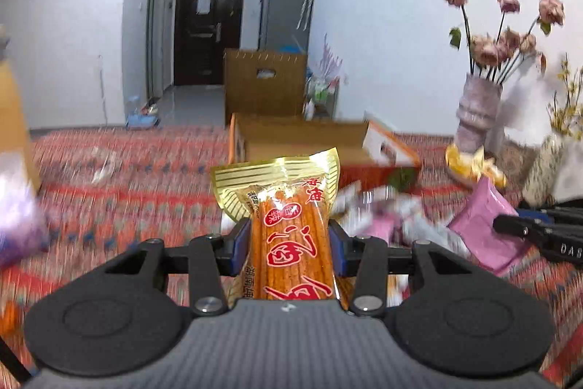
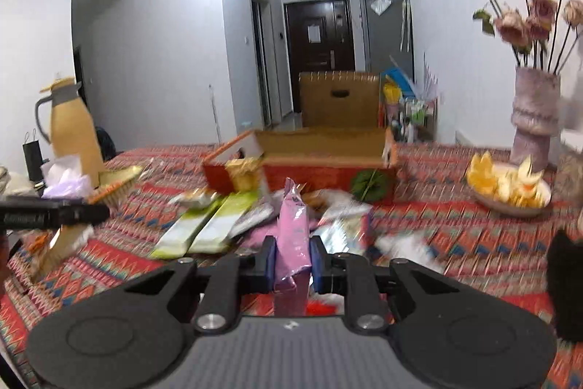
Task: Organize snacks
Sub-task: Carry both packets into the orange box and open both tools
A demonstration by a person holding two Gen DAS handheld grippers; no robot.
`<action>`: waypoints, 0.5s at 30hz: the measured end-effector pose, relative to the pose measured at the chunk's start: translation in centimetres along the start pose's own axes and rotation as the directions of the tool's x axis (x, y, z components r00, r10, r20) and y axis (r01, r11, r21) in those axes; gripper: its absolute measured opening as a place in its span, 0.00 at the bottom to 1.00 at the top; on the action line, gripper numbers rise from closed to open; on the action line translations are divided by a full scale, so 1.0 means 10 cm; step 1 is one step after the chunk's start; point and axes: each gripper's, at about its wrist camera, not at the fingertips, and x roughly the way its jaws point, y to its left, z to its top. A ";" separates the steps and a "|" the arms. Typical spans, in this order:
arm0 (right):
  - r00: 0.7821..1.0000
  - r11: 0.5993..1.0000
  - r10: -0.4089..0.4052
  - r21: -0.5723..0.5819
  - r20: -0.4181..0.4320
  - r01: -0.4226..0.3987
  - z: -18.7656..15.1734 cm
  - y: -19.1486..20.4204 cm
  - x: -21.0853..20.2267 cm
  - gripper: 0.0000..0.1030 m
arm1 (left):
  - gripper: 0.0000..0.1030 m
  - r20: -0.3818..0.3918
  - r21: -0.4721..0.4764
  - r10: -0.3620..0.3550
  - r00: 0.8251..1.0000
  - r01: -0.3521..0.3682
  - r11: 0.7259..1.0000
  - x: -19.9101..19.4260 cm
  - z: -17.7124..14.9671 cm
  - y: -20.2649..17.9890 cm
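My left gripper [image 1: 290, 245] is shut on an orange snack packet [image 1: 291, 228] with red characters and a gold top, held upright above the patterned tablecloth. In the right wrist view that same packet [image 2: 69, 236] and the left gripper [image 2: 98, 212] show at the far left. My right gripper [image 2: 293, 257] is shut on a pink snack packet [image 2: 293, 236], lifted over a pile of loose snacks [image 2: 226, 217]. The left wrist view has the pink packet [image 1: 484, 228] and the right gripper [image 1: 503, 225] at its right side. An open red-orange cardboard box [image 2: 328, 170] stands behind the pile.
A plate of orange peel [image 2: 510, 188] and a pink vase of dried flowers [image 2: 533, 119] stand at the right. A yellow thermos jug [image 2: 73, 126] and crumpled tissue [image 2: 65, 177] are at the left. A second cardboard box [image 2: 339, 97] sits beyond the table.
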 end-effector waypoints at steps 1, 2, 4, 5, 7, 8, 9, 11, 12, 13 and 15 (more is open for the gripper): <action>1.000 1.000 0.002 -0.004 0.006 -0.002 0.10 -0.08 0.07 0.18 | 0.43 0.019 0.013 -0.007 1.000 0.007 1.000 0.11 0.18 0.01; 1.000 1.000 0.005 -0.011 0.011 -0.005 0.21 -0.13 0.15 0.18 | 0.43 0.033 0.028 -0.008 0.999 0.007 1.000 0.22 0.34 0.02; 1.000 1.000 0.017 -0.019 0.024 -0.017 0.47 -0.27 0.38 0.18 | 0.43 0.051 0.039 0.006 0.999 -0.008 0.999 0.48 0.65 0.05; 0.999 1.000 0.020 -0.020 0.033 -0.019 0.62 -0.33 0.52 0.18 | 0.43 0.051 0.042 0.014 0.999 -0.017 0.999 0.66 0.83 0.07; 1.000 1.000 0.006 -0.020 0.022 -0.006 0.93 -0.46 0.90 0.18 | 0.43 0.037 0.071 -0.010 0.999 0.007 0.997 1.02 1.07 0.07; 1.000 1.000 0.002 -0.005 0.014 -0.002 1.06 -0.52 1.11 0.18 | 0.43 0.014 0.079 -0.014 1.000 0.013 0.997 1.25 1.18 0.07; 1.000 1.000 0.001 -0.001 -0.004 -0.001 1.19 -0.58 1.35 0.18 | 0.43 -0.015 0.085 -0.018 1.000 0.019 0.996 1.51 1.27 0.08; 0.999 0.999 -0.025 0.030 -0.045 0.027 1.39 -0.70 1.85 0.18 | 0.43 -0.084 0.102 0.009 0.996 0.000 0.995 2.13 1.40 0.06; 0.997 0.999 -0.044 0.021 -0.071 0.046 1.46 -0.73 2.10 0.18 | 0.43 -0.109 0.118 0.035 0.993 -0.022 0.993 2.38 1.42 0.05; 0.992 0.997 -0.073 0.030 -0.099 0.076 1.52 -0.78 2.39 0.18 | 0.43 -0.136 0.127 0.069 0.988 -0.052 0.991 2.67 1.43 0.04; 0.979 0.992 -0.107 0.053 -0.171 0.118 1.60 -0.89 2.91 0.18 | 0.43 -0.180 0.185 0.109 0.978 -0.075 0.980 3.15 1.38 0.01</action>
